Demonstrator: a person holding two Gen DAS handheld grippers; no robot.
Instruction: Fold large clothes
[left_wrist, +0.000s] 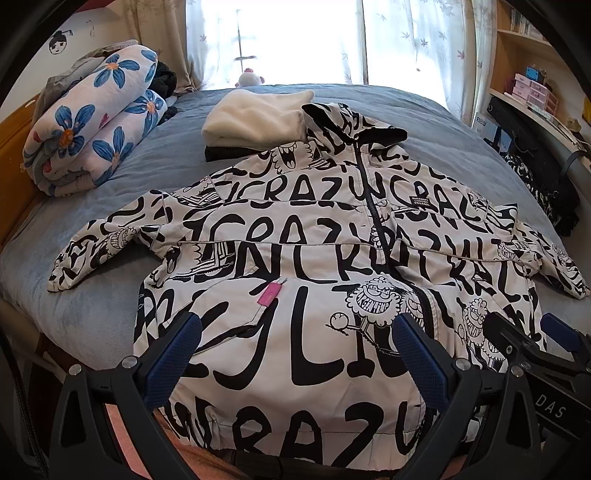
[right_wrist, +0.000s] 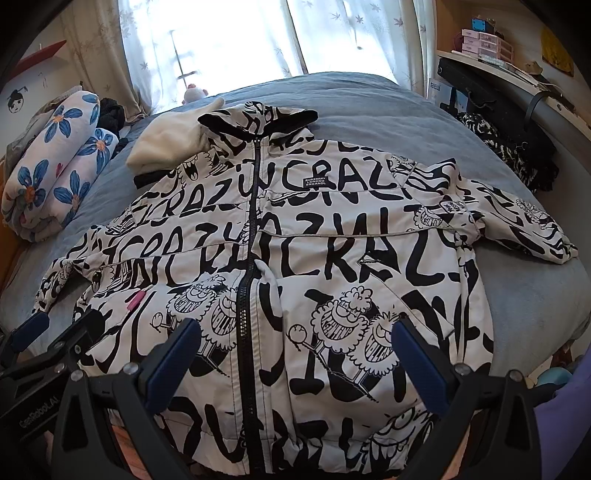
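Left gripper (left_wrist: 297, 332): jaws wide apart, nothing between them, blue pads (left_wrist: 173, 354) hovering over the lower front of the jacket (left_wrist: 295, 240), on the side with the pink tag (left_wrist: 270, 294). Right gripper (right_wrist: 295, 332): jaws also spread, nothing held, sitting just beside the left one over the hem area, straddling the black zipper (right_wrist: 251, 229). Each gripper shows at the edge of the other's view.

Jacket: white with black lettering and cartoon faces, laid front-up on the bed (left_wrist: 110, 177), zipped, hood (right_wrist: 258, 118) pointing toward the window (left_wrist: 295, 37). Both sleeves spread out sideways, cuffs bent back toward the near edge. Hem reaches the near edge of the bed.

Hood and one shoulder lie touching a folded cream garment (left_wrist: 255, 118) stacked on something dark. Rolled floral quilt (left_wrist: 92, 118) sits at the left side of the bed, well apart from the jacket. Small plush toy (left_wrist: 249, 77) by the curtains. Shelves (left_wrist: 532, 85) with boxes to the right.
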